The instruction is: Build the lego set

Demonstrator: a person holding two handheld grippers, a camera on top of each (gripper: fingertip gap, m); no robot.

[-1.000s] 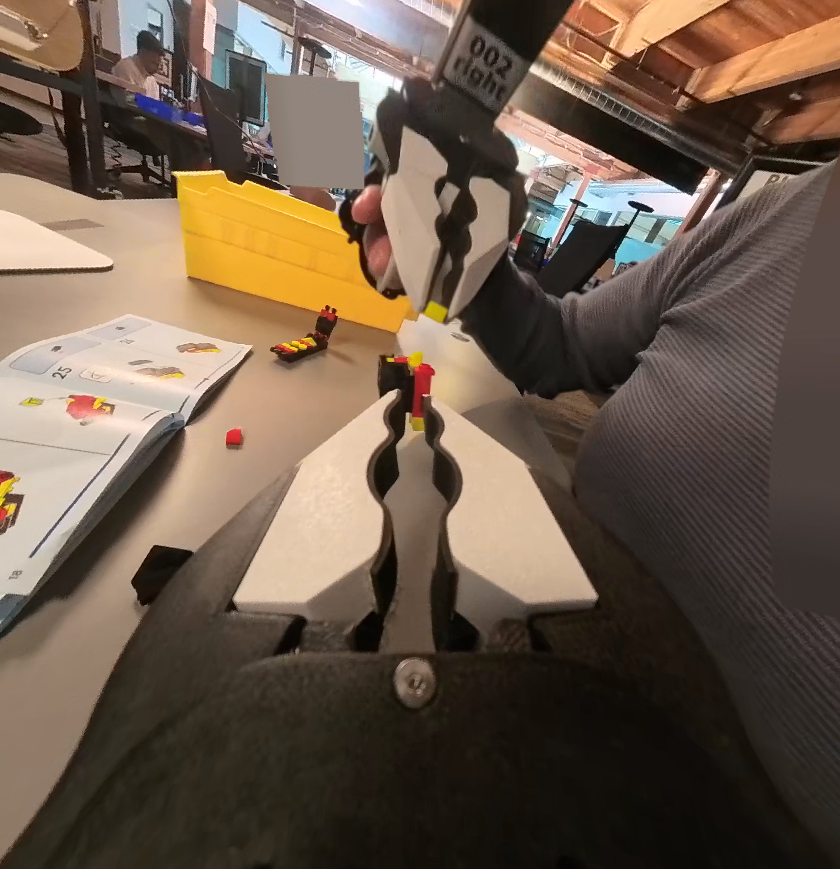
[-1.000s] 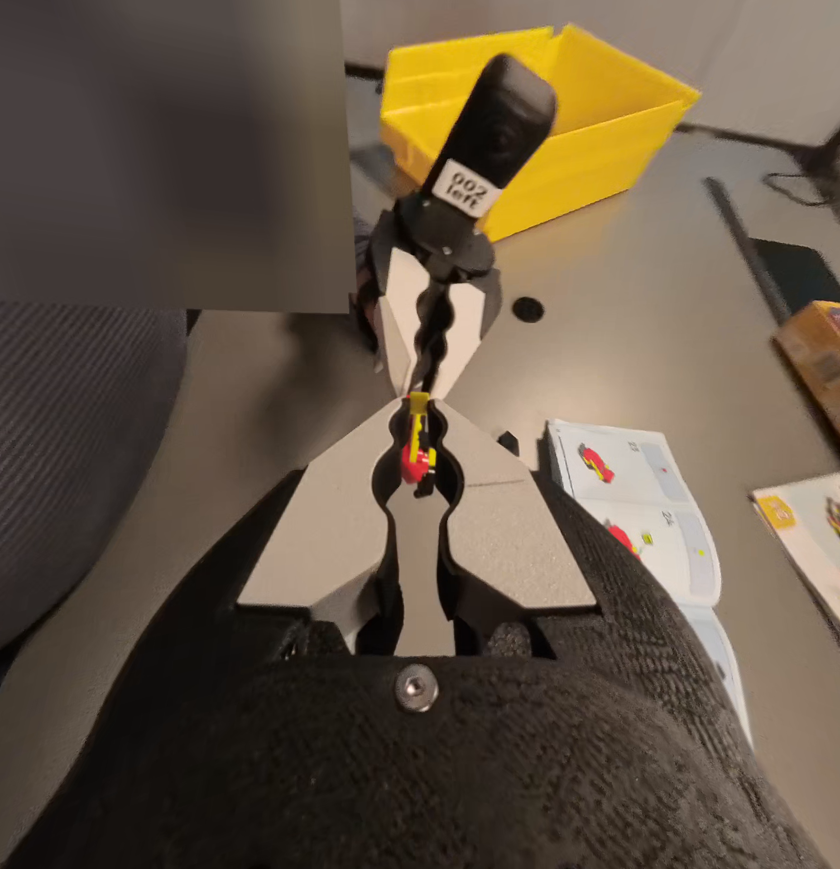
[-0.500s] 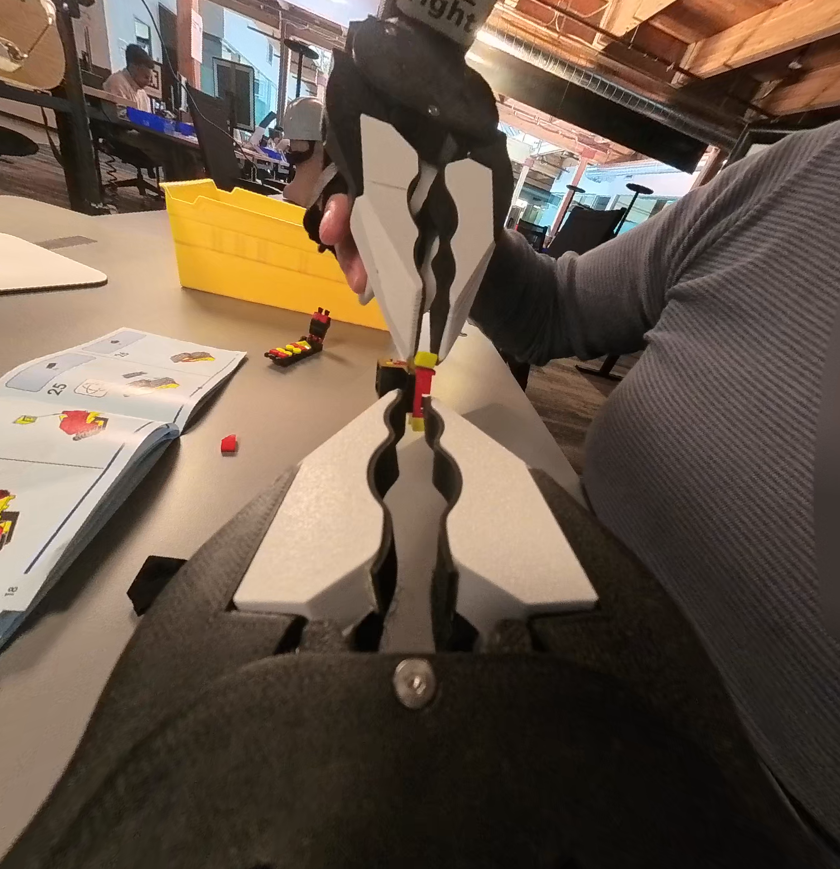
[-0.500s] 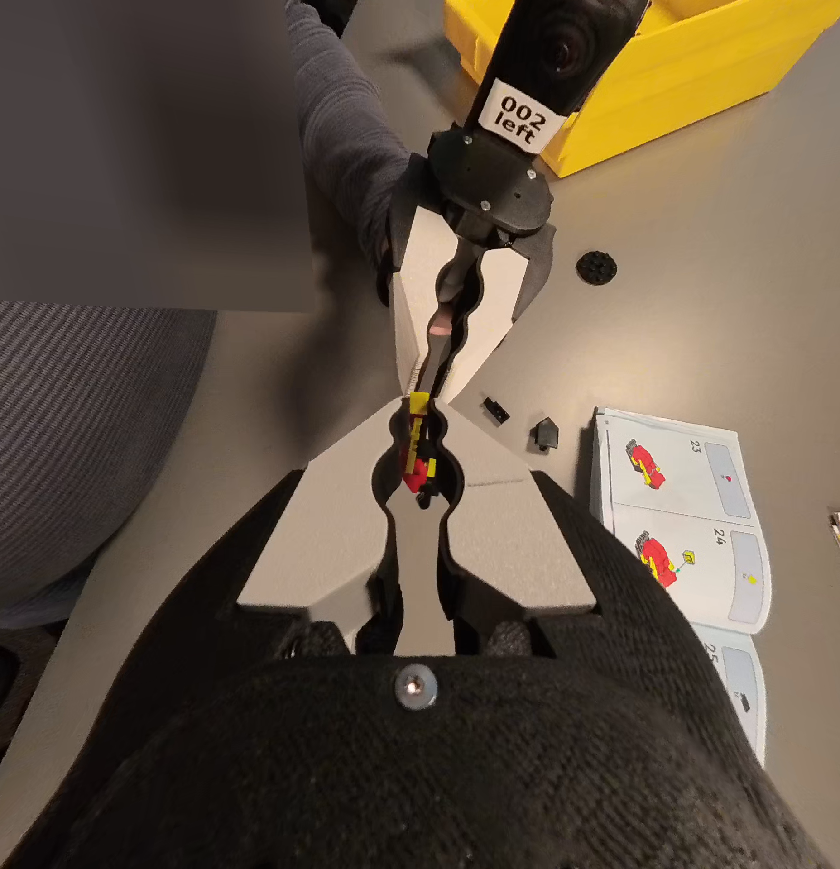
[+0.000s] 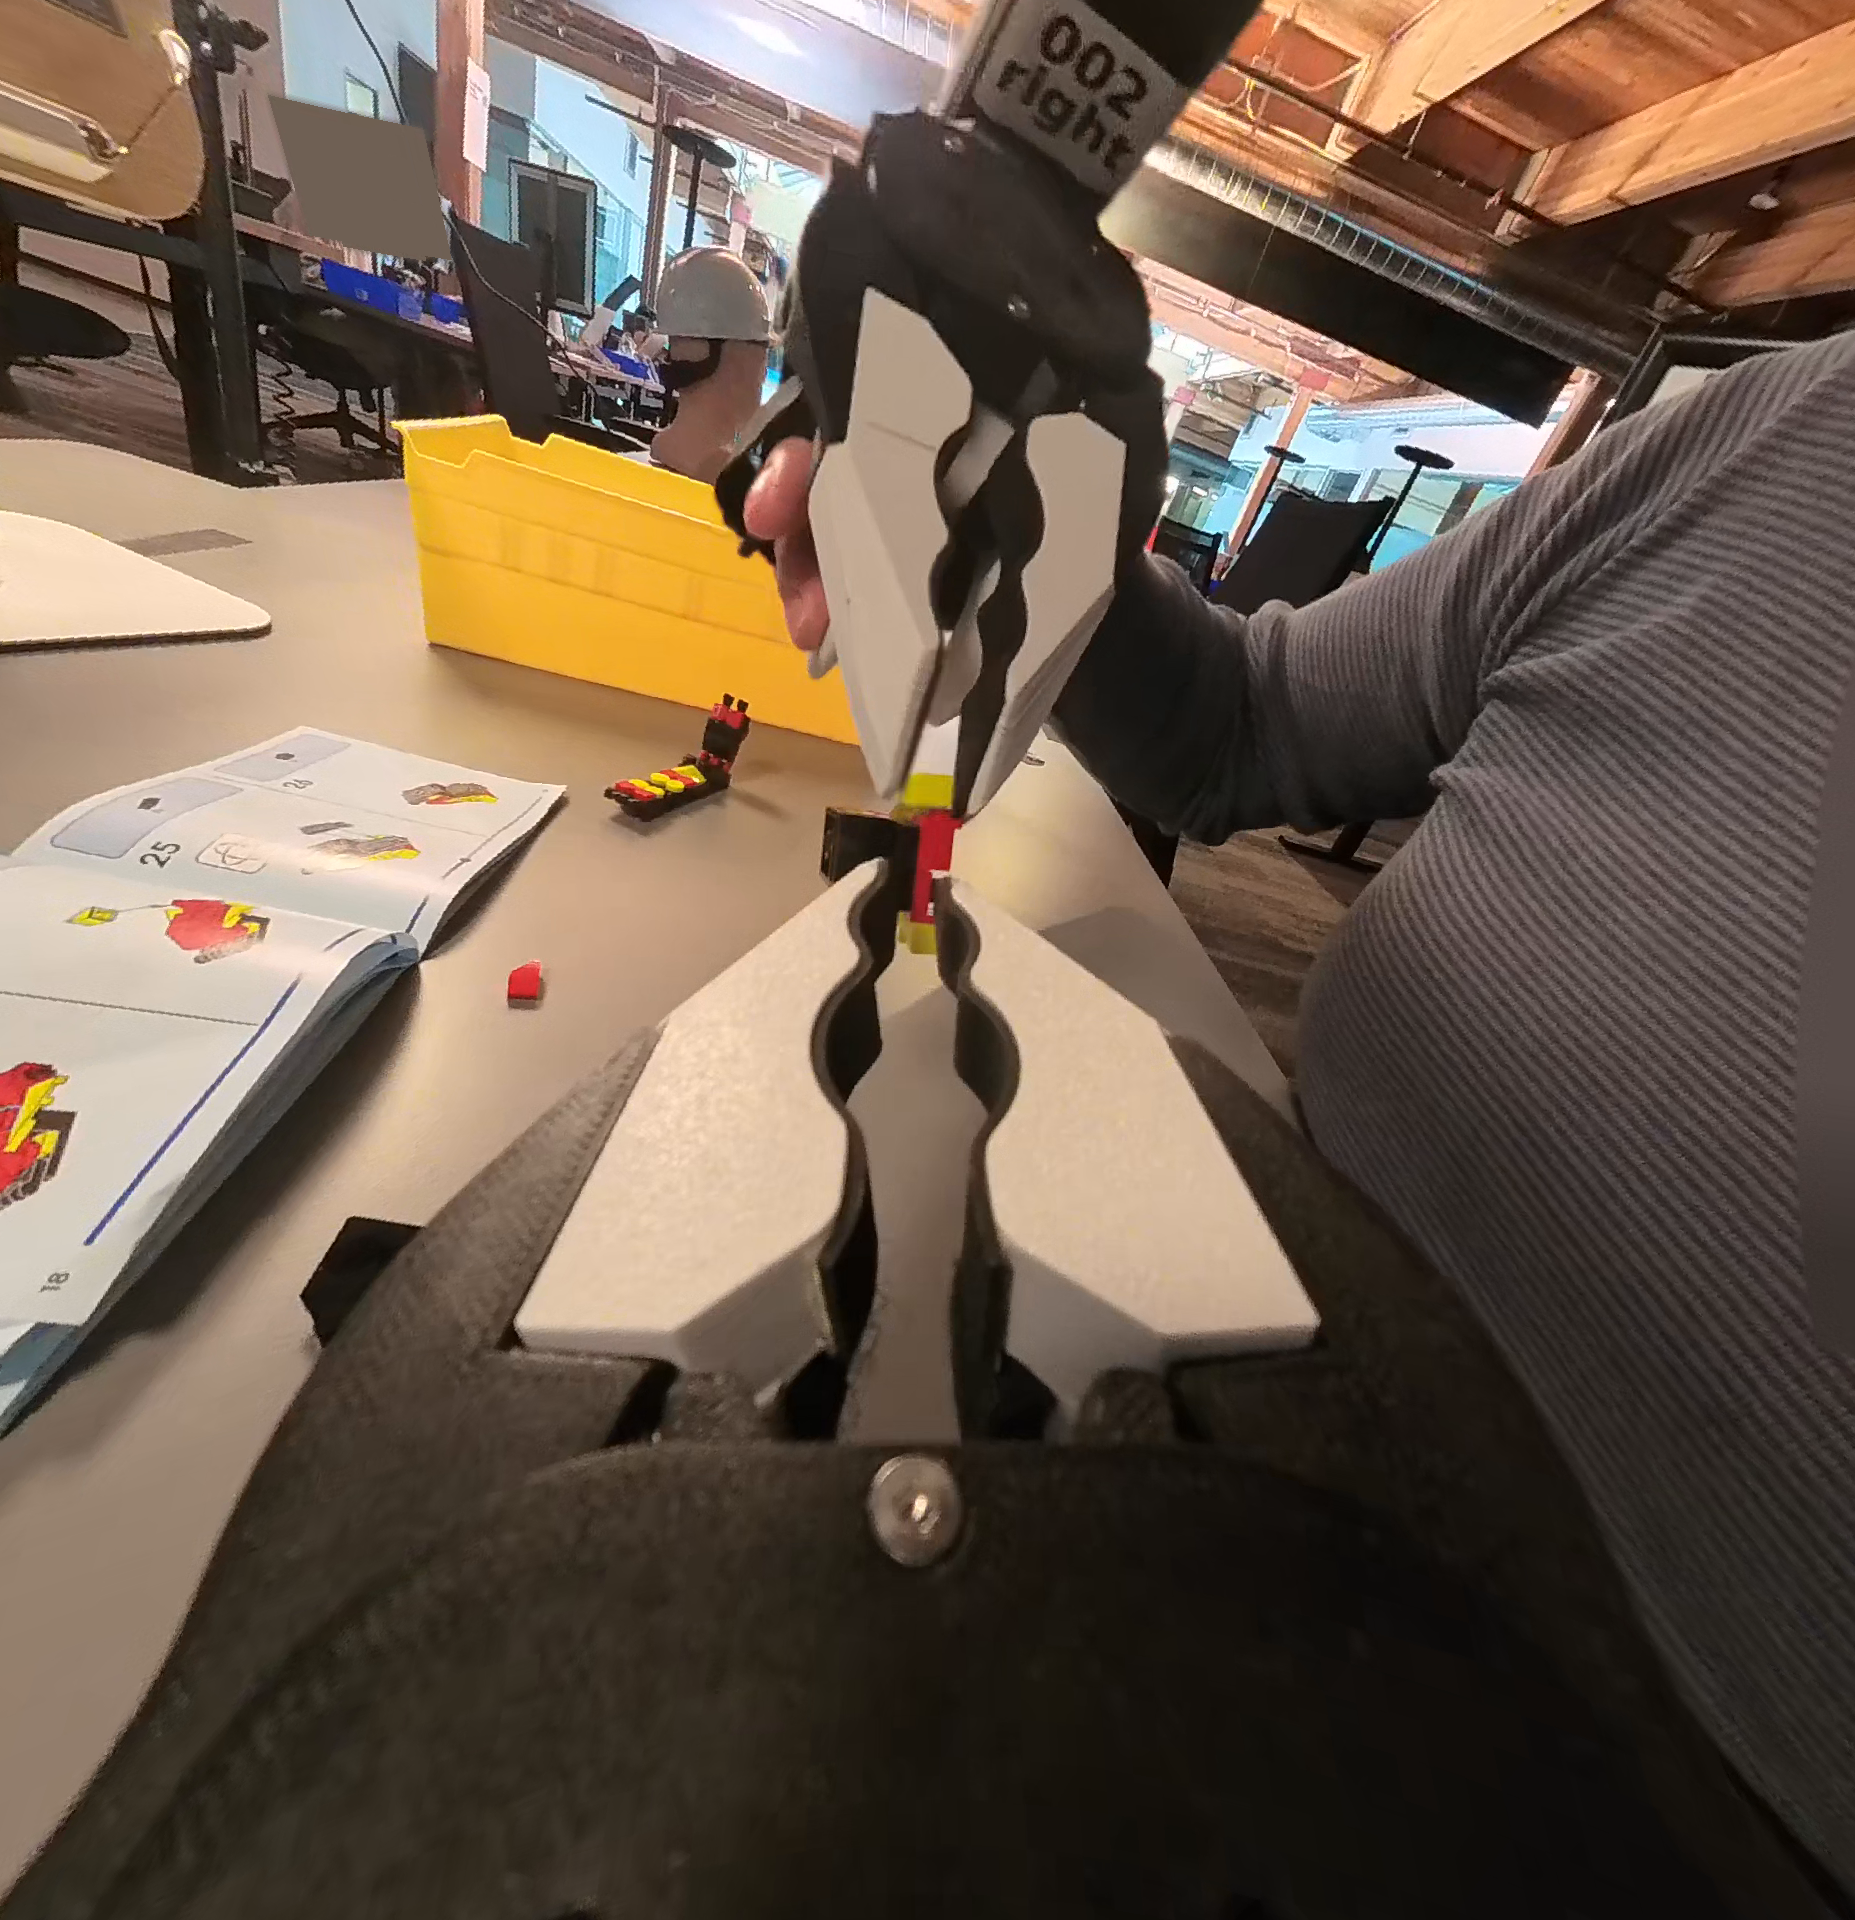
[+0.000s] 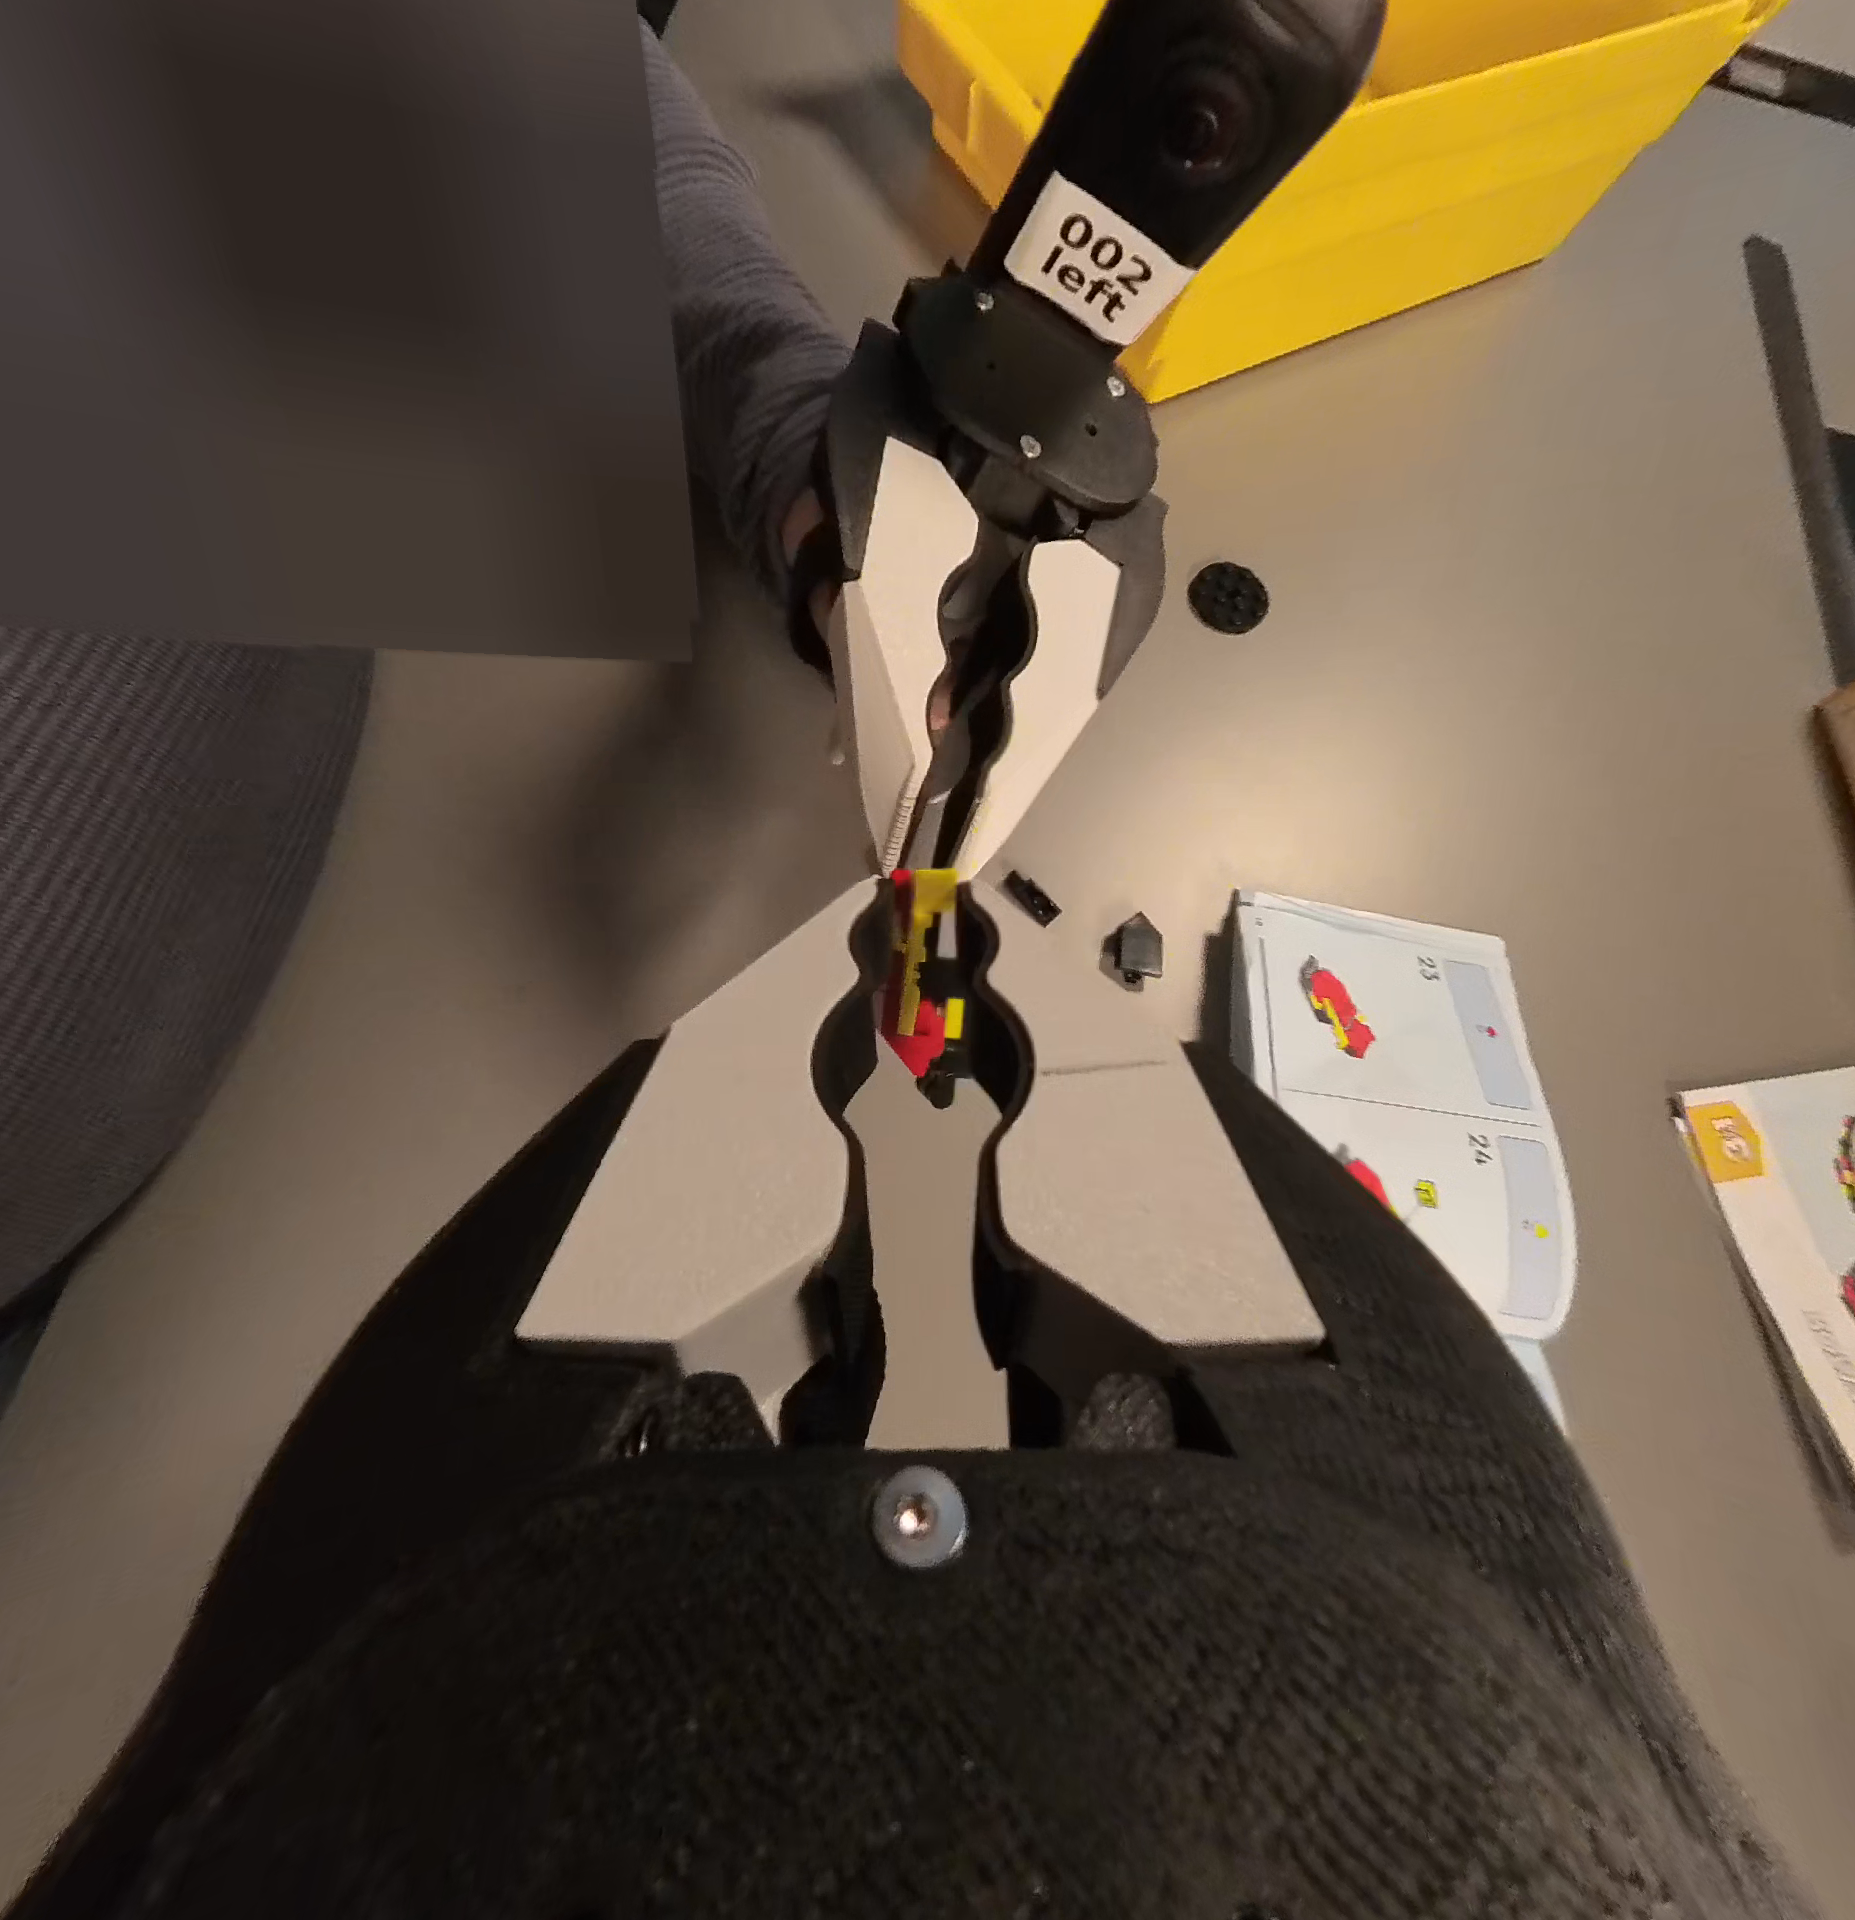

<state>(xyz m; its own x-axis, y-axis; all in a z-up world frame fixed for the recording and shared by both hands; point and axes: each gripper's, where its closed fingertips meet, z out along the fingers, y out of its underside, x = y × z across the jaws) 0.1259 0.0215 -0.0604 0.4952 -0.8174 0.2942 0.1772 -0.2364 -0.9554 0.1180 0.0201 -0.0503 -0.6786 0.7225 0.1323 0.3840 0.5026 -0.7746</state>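
My left gripper point(image 5: 912, 883) is shut on a small red, yellow and black lego assembly point(image 5: 928, 857) and holds it above the grey table point(image 5: 642, 935). My right gripper point(image 5: 933, 774) comes down from above, shut on a small yellow brick point(image 5: 923, 792) that touches the top of the assembly. In the right wrist view the right gripper point(image 6: 923, 883) meets the left gripper point(image 6: 928, 857) tip to tip, with the yellow brick point(image 6: 935, 888) at the tips and the assembly point(image 6: 918, 997) showing through the gap.
A yellow bin point(image 5: 590, 561) stands at the back. An open instruction booklet point(image 5: 227, 935) lies to the left, with a loose red piece point(image 5: 525, 982) and a black, red and yellow sub-build point(image 5: 684, 779) near it. Small black pieces point(image 6: 1136, 951) lie by the booklet point(image 6: 1401, 1091).
My right gripper has come down with the yellow brick from above the assembly until the brick touches its top. My left gripper has kept hold of the assembly.
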